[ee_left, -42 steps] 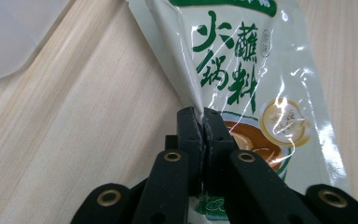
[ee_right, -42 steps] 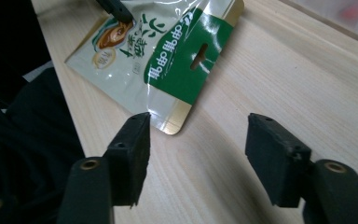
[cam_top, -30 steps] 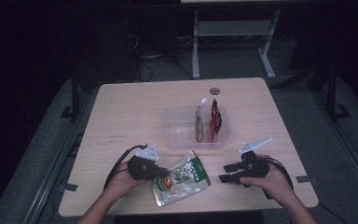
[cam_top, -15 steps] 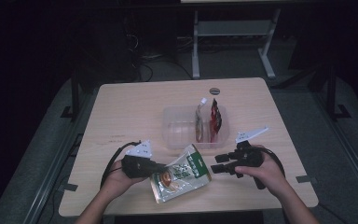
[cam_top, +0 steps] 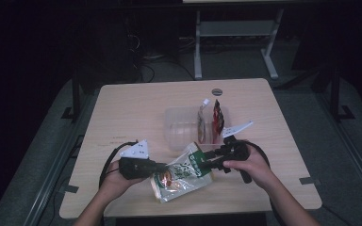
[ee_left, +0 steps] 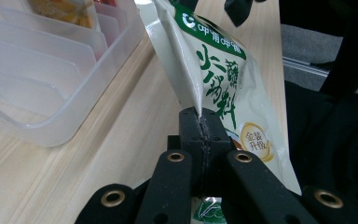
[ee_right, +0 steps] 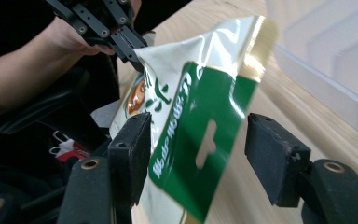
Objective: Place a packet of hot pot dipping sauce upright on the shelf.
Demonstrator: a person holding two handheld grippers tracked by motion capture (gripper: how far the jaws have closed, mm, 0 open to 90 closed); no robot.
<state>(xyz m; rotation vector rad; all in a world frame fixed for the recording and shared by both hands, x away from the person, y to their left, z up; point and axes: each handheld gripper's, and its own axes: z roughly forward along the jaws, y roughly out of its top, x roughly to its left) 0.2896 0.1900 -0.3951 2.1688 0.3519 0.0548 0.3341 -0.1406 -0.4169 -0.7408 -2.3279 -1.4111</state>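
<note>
A white and green snack pouch (cam_top: 179, 178) with Chinese print hangs tilted just above the table's front edge. My left gripper (cam_top: 162, 167) is shut on the pouch's side seam (ee_left: 193, 93), its jaws (ee_left: 200, 122) pinched tight around the film. From the right, my right gripper (cam_top: 206, 160) stands open, with the pouch's green top and hang hole (ee_right: 205, 142) between its pads (ee_right: 272, 156). The right pad is clear of the film; the left pad sits right beside it. The left gripper (ee_right: 133, 49) holds the far corner in the right gripper view.
A clear plastic divider bin (cam_top: 184, 129) stands just behind the pouch, with two packets (cam_top: 202, 120) (cam_top: 218, 117) upright in its right slots. Its wall (ee_left: 51, 93) is close on the left of the left gripper view. A small round disc (cam_top: 217, 91) lies at the far edge.
The right gripper has moved left until its jaws straddle the pouch's green top. The left gripper has lifted the pouch slightly off the table.
</note>
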